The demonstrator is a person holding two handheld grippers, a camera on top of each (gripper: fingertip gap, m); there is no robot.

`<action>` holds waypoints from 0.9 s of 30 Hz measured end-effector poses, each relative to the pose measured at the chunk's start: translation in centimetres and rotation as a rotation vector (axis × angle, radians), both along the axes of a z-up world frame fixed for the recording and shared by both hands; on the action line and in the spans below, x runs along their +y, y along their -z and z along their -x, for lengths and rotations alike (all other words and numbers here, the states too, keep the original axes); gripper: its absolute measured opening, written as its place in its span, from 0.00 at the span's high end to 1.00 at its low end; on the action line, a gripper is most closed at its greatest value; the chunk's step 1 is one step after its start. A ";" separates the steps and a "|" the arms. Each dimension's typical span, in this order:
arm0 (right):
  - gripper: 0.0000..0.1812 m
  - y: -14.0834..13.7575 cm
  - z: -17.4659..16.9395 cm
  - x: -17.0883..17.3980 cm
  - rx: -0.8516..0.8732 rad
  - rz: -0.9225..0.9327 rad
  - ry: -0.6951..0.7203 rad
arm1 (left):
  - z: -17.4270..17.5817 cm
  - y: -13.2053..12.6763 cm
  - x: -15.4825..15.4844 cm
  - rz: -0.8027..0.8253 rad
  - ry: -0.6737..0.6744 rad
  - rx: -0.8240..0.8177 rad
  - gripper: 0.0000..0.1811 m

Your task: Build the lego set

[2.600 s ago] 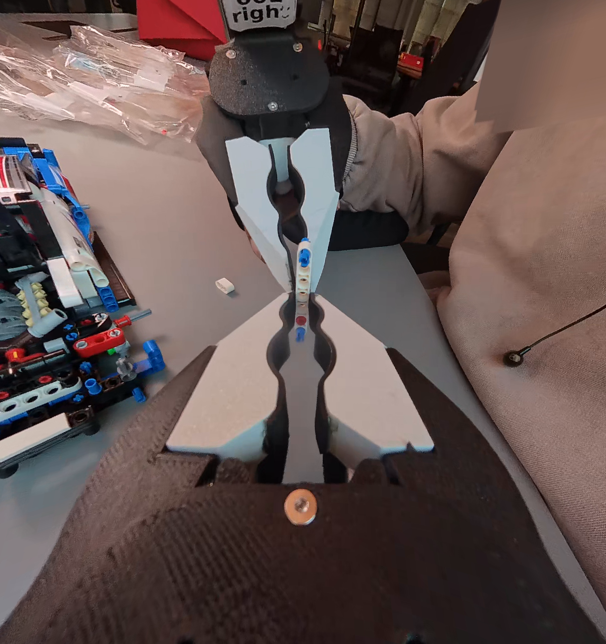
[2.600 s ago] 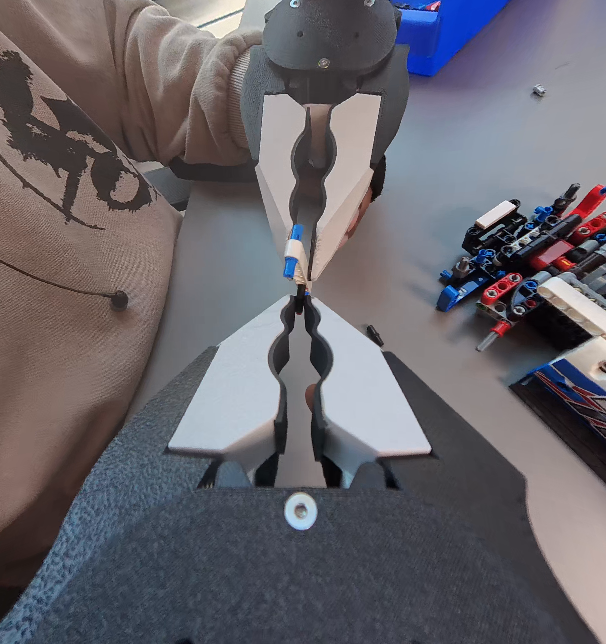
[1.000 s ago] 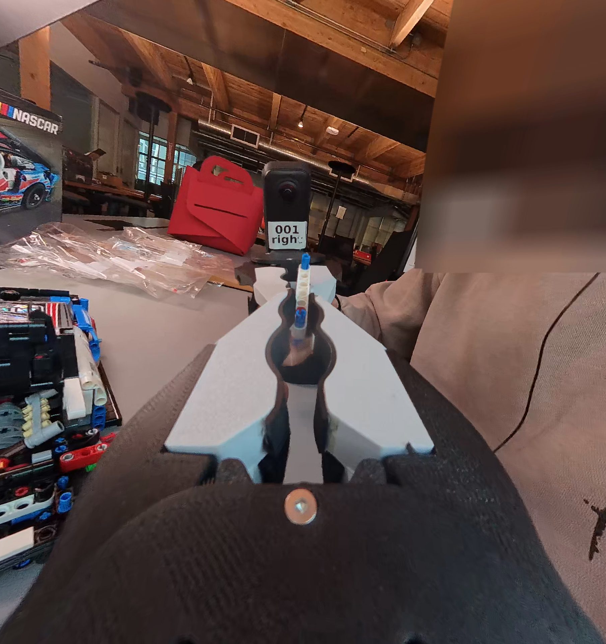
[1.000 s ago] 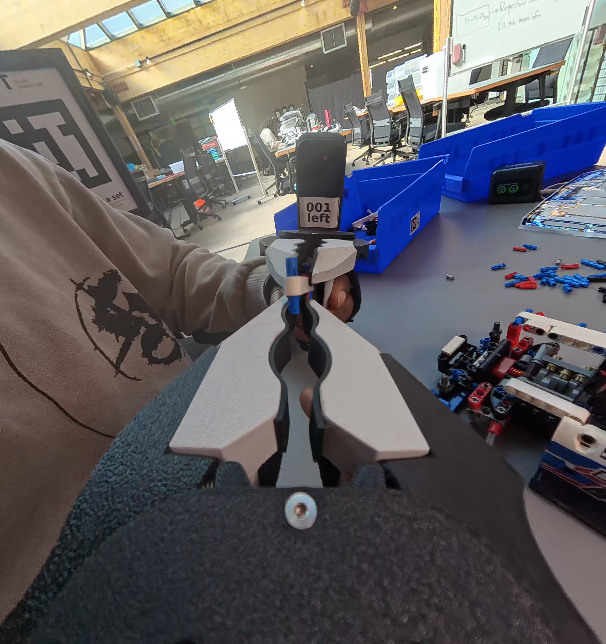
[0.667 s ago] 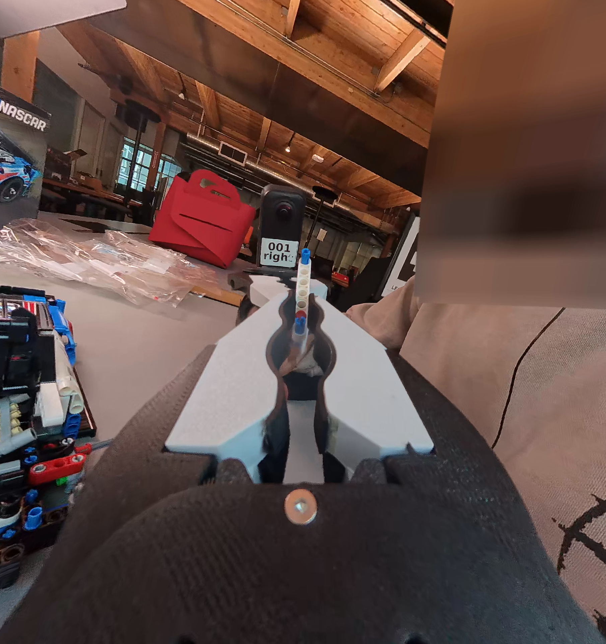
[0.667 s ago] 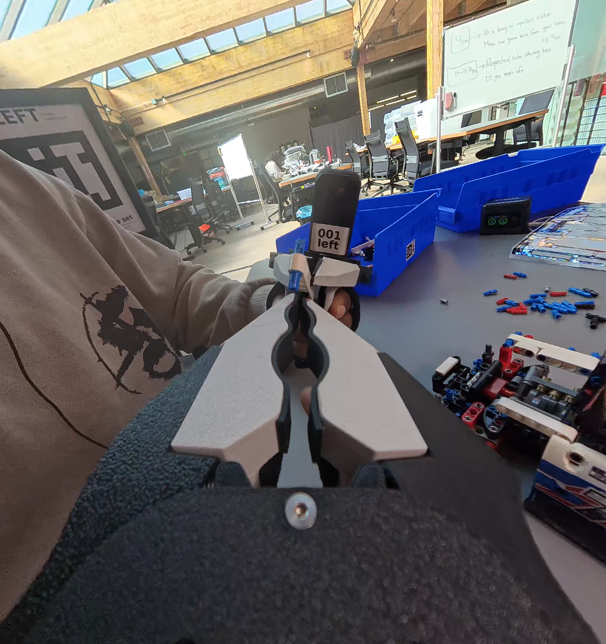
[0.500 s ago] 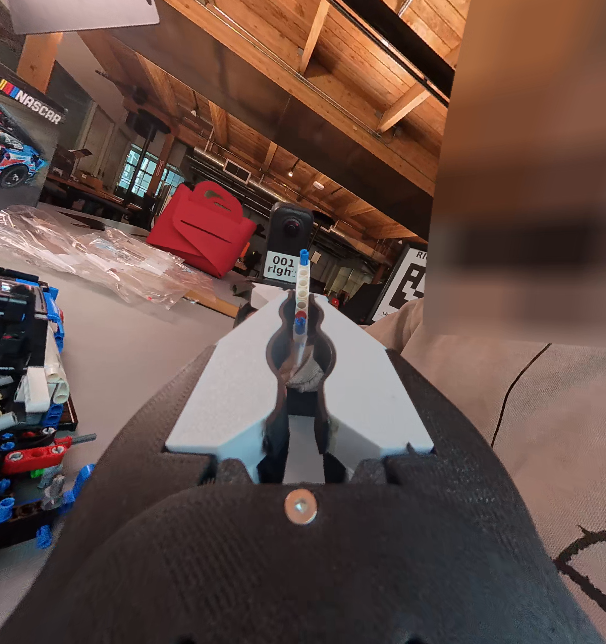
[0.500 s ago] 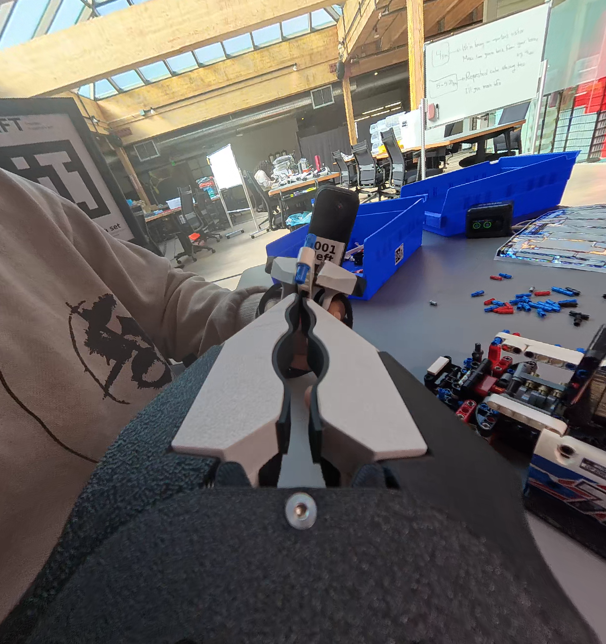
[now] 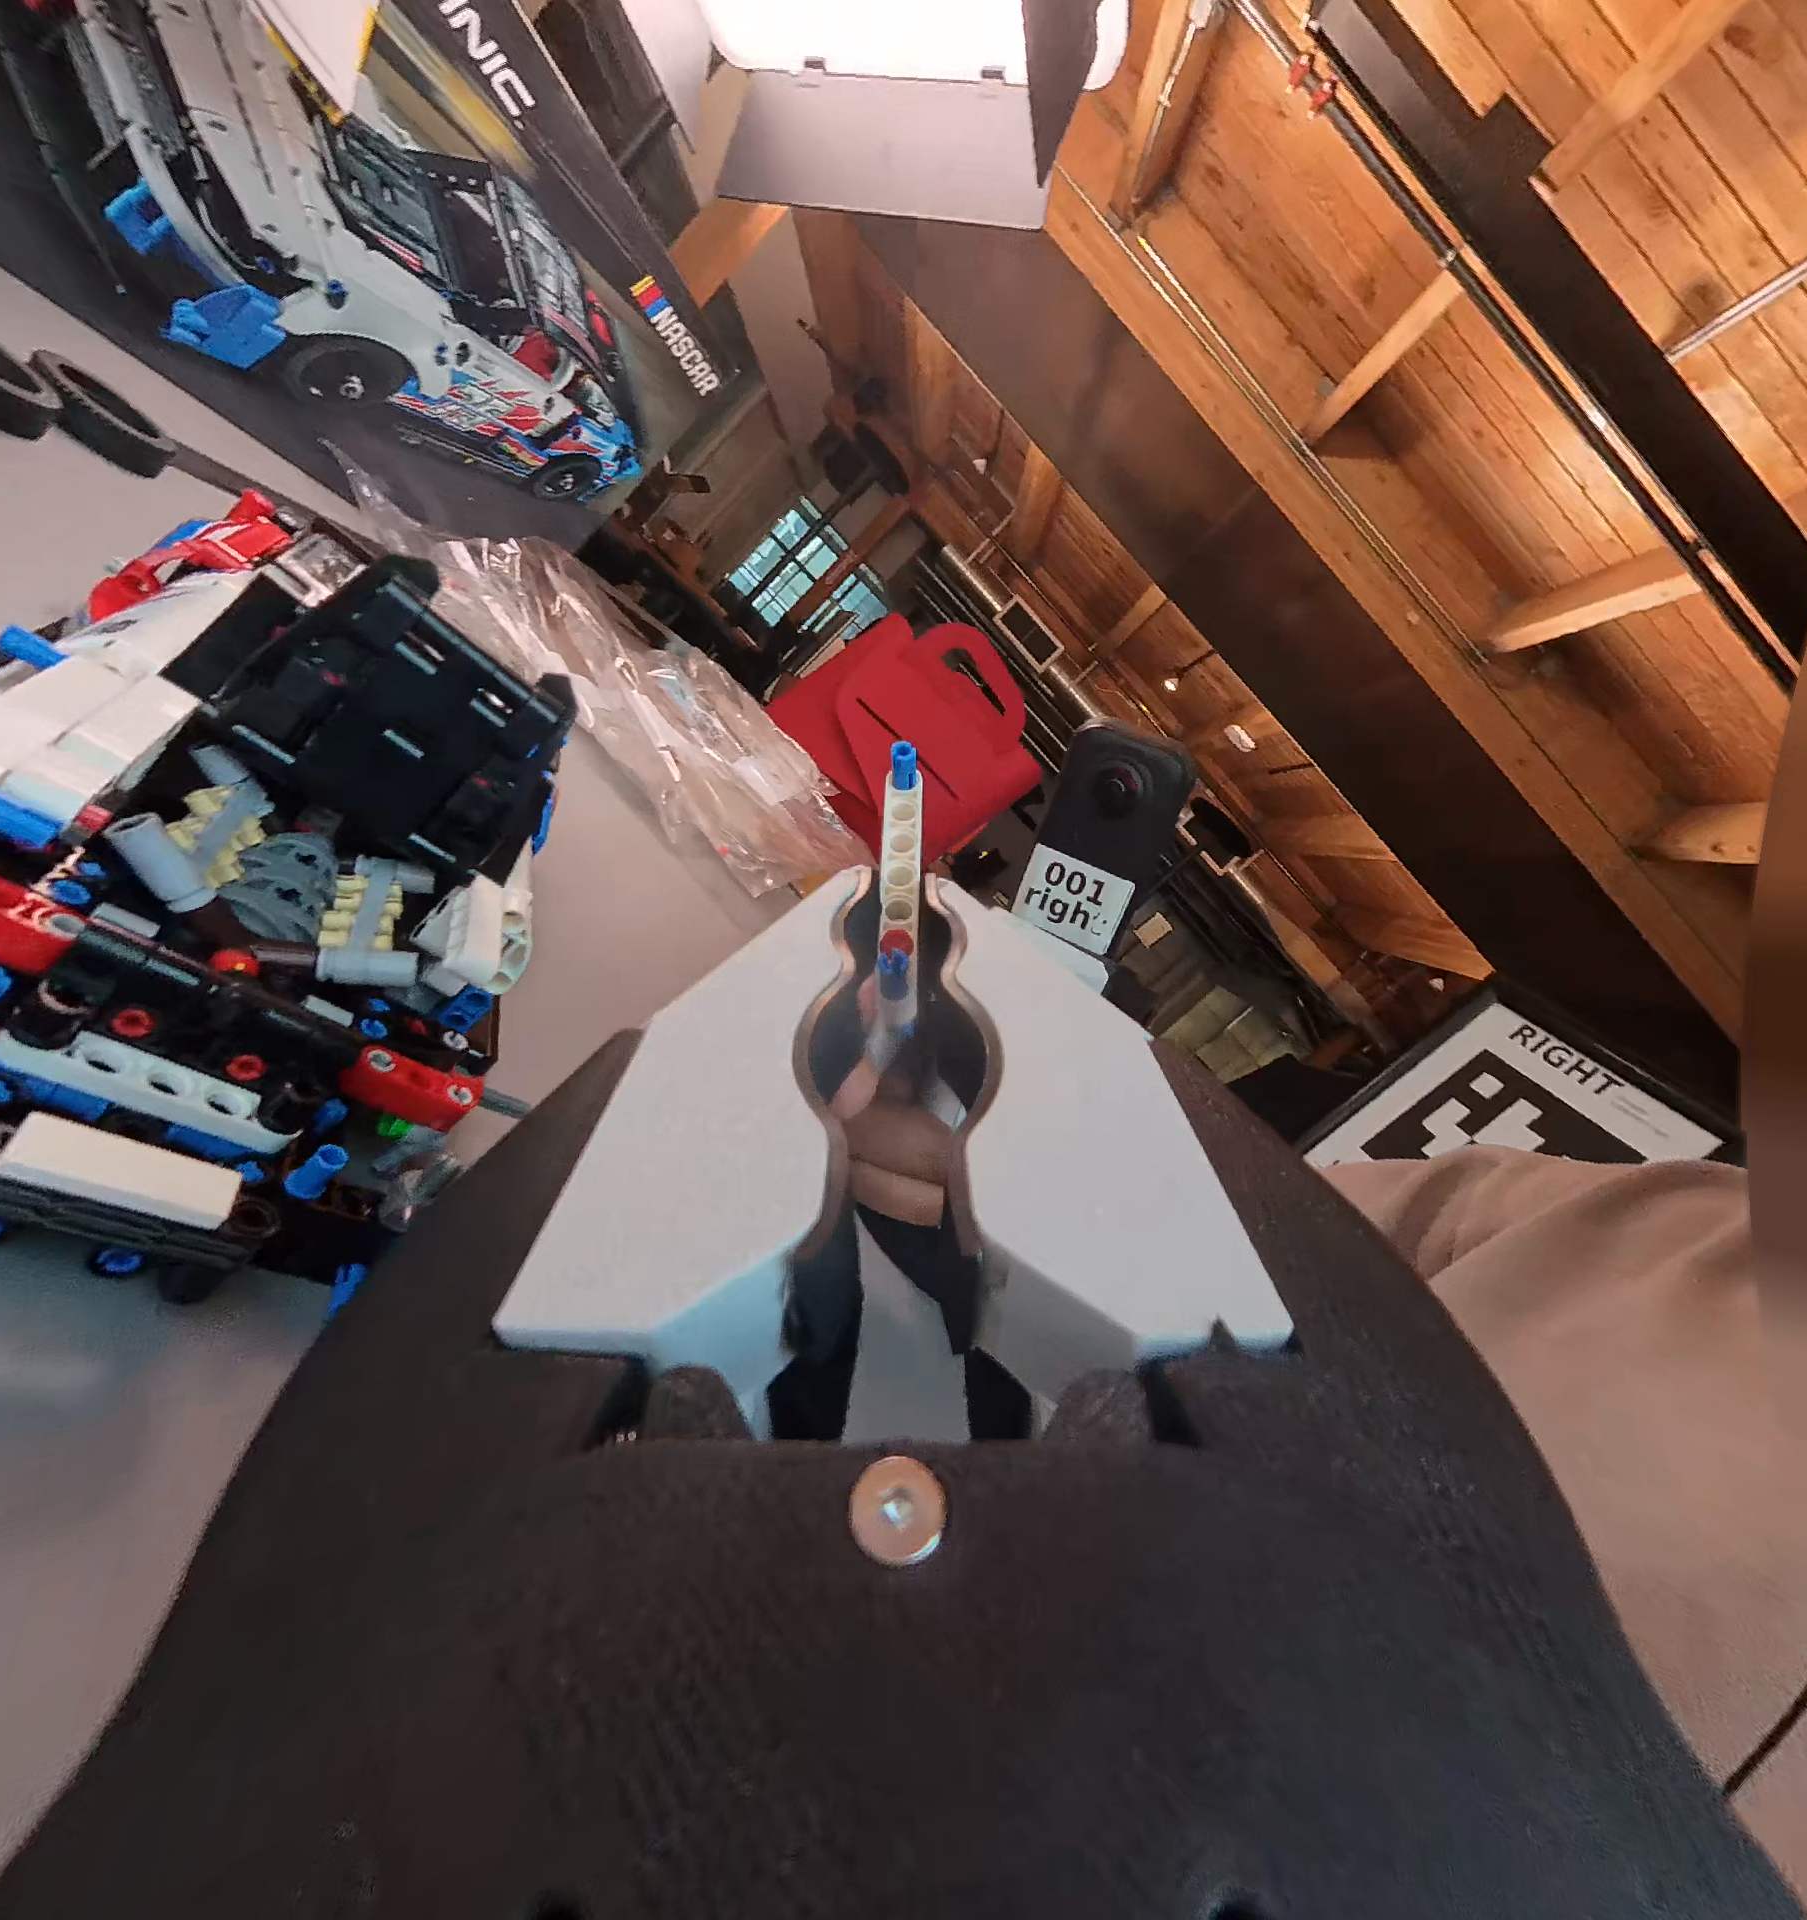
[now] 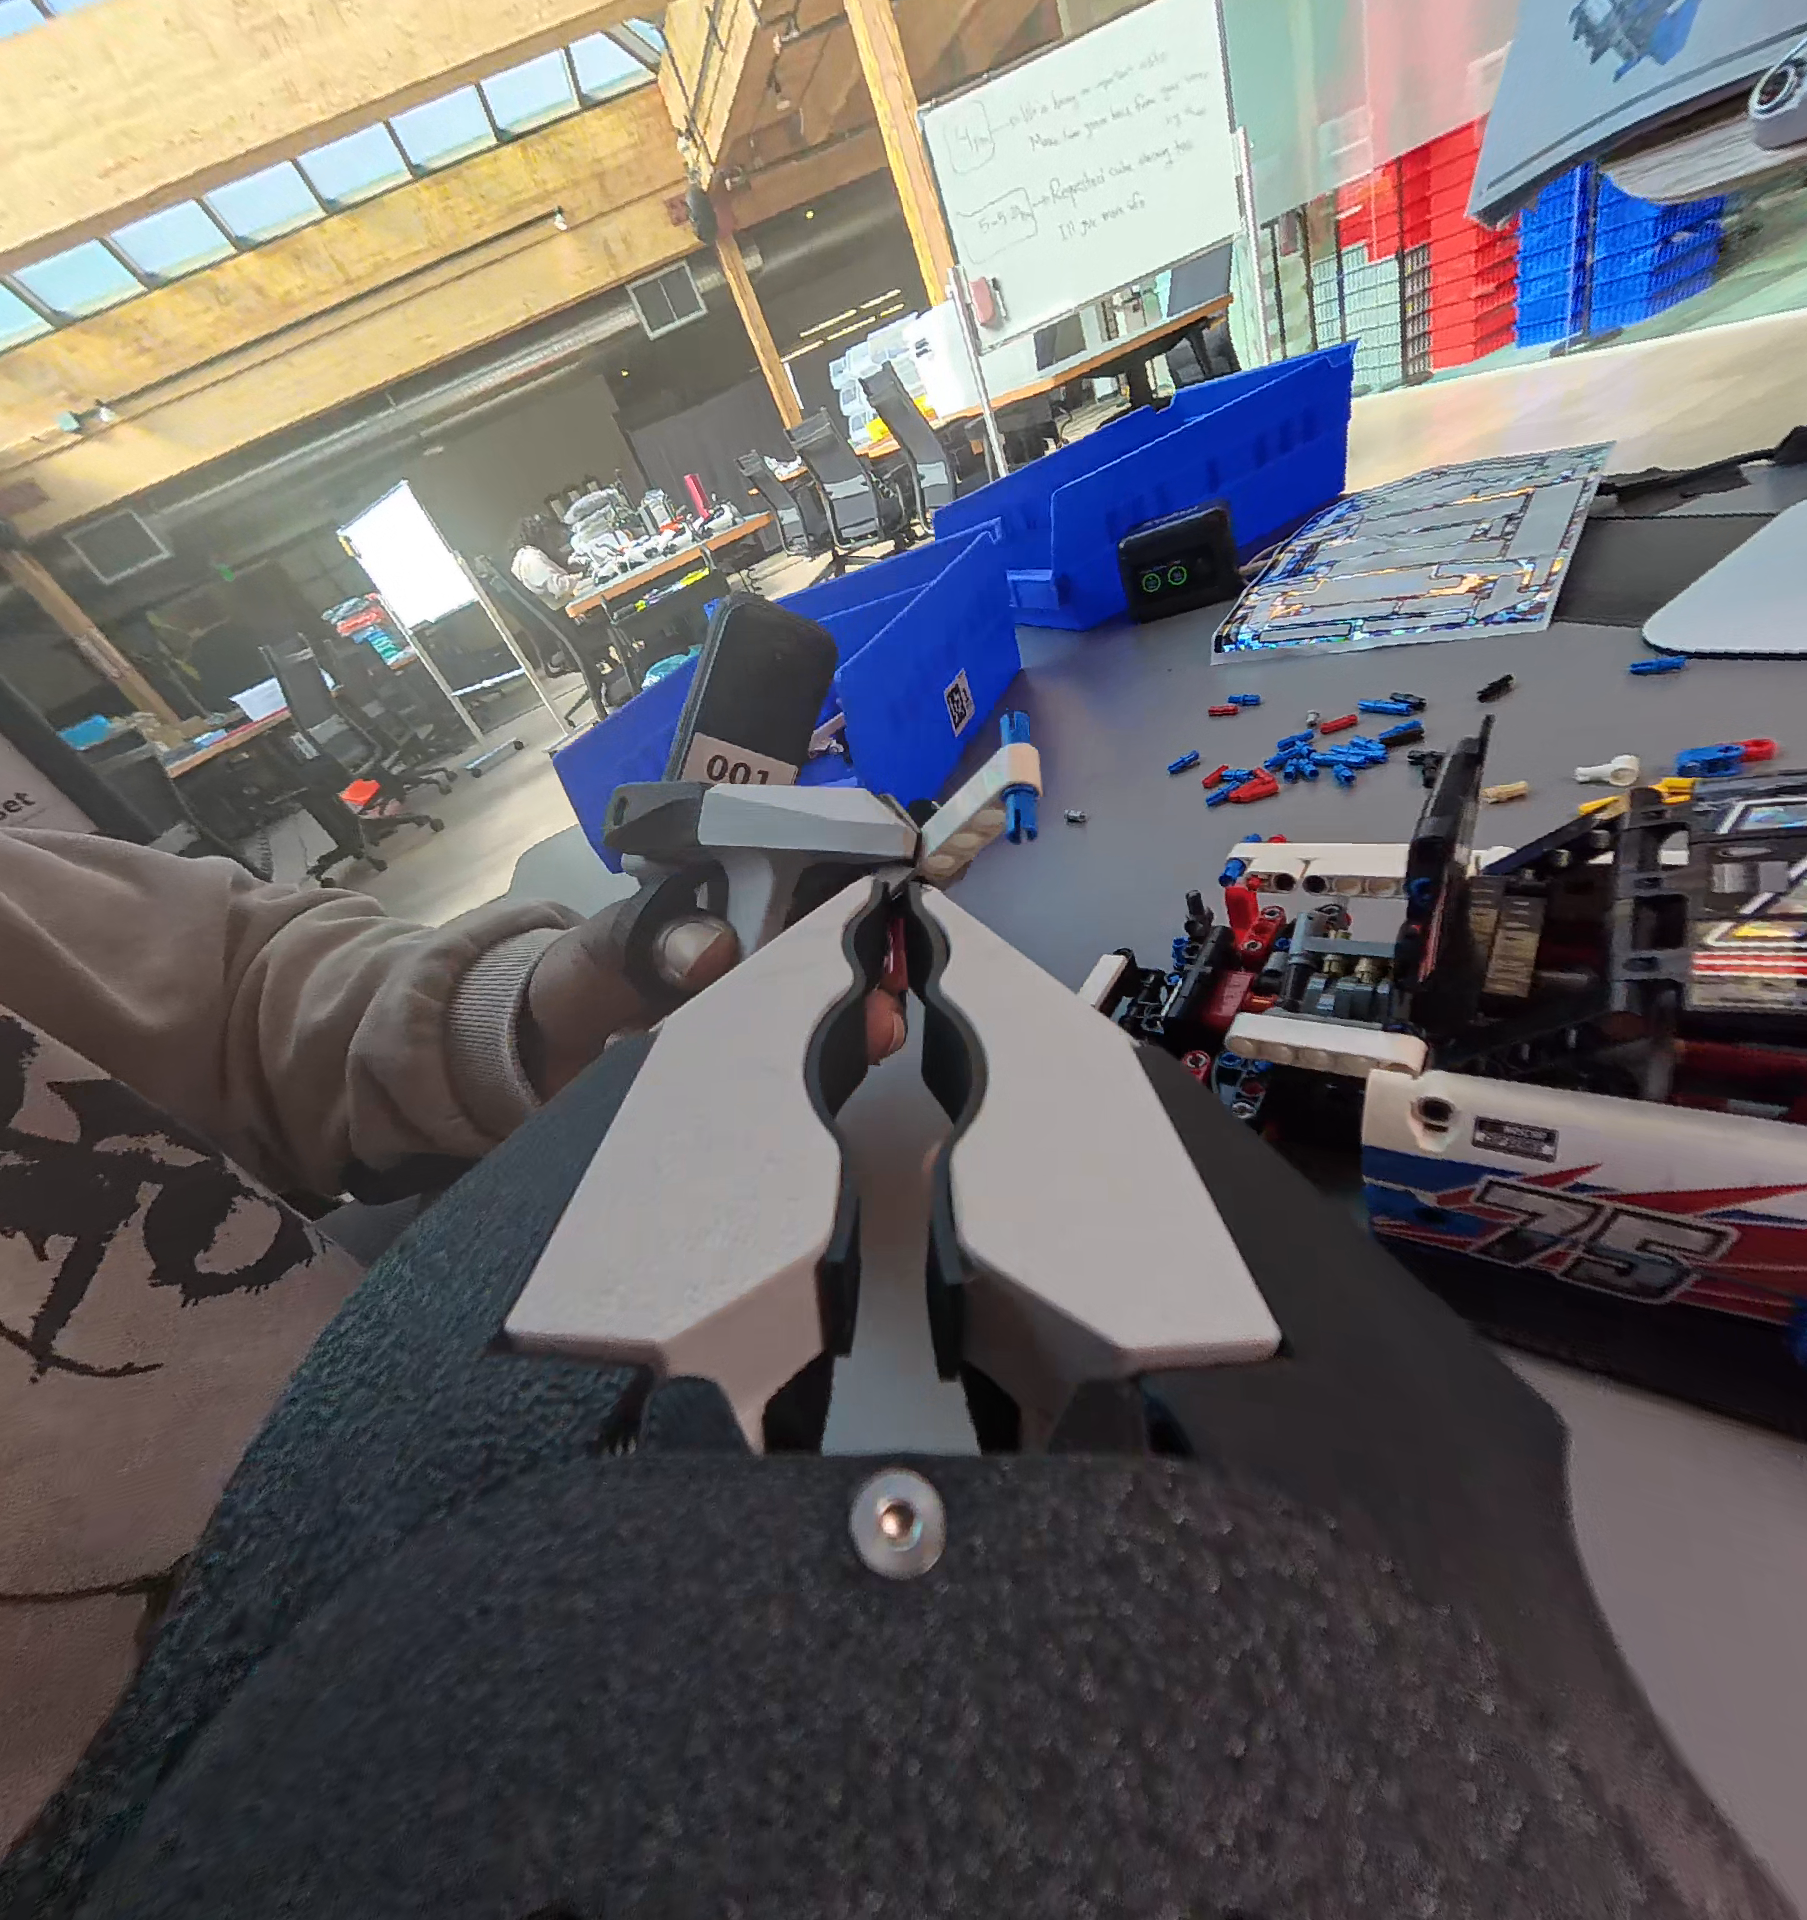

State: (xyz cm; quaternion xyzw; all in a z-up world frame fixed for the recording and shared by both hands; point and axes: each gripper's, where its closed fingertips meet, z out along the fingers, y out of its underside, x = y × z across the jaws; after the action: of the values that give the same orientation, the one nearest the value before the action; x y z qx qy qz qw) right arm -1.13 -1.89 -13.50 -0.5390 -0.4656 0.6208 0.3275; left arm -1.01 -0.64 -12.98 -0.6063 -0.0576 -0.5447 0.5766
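Observation:
My left gripper (image 9: pixel 894 883) is shut on a white lego beam (image 9: pixel 900 831) that carries blue pins and a red pin and sticks out past the fingertips. In the right wrist view the left gripper (image 10: pixel 904 842) comes in from the left and the beam (image 10: pixel 982 805) leans up to the right. My right gripper (image 10: pixel 904 888) is shut, tip to tip with the left one at the beam's lower end. I cannot tell whether anything small is between its tips. The part-built lego car (image 9: pixel 203 935) stands on the grey table, at the right in the right wrist view (image 10: pixel 1605 987).
Loose blue, red and black pins (image 10: pixel 1294 748) lie on the table beyond the car. Blue bins (image 10: pixel 1138 540) and a sticker sheet (image 10: pixel 1418 561) are farther back. The set's box (image 9: pixel 359 260), clear bags (image 9: pixel 670 748), a red bag (image 9: pixel 920 717) and tyres (image 9: pixel 78 405) are behind the car. Both grippers' tips are close together, under 4 cm apart.
Both grippers have rolled and tilted while staying tip to tip. In the right wrist view the beam now leans to the right instead of standing upright. The car shows closer in both views.

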 end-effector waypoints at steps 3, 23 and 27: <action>0.95 0.6 0.4 0.2 -0.024 0.014 0.009 | 0.5 0.8 0.6 0.048 -0.046 -0.028 0.97; 0.94 0.8 1.4 0.4 0.003 -0.056 0.022 | 1.0 0.3 0.8 0.042 -0.056 -0.110 0.97; 0.98 0.0 0.7 0.4 0.051 0.084 -0.053 | 0.4 -0.5 0.3 -0.039 -0.059 0.070 0.97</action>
State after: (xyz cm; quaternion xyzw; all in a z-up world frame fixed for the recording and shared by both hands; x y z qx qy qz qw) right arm -1.85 -1.51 -13.48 -0.5237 -0.4447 0.6619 0.2997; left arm -1.42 -0.36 -12.47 -0.6118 -0.0444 -0.5068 0.6056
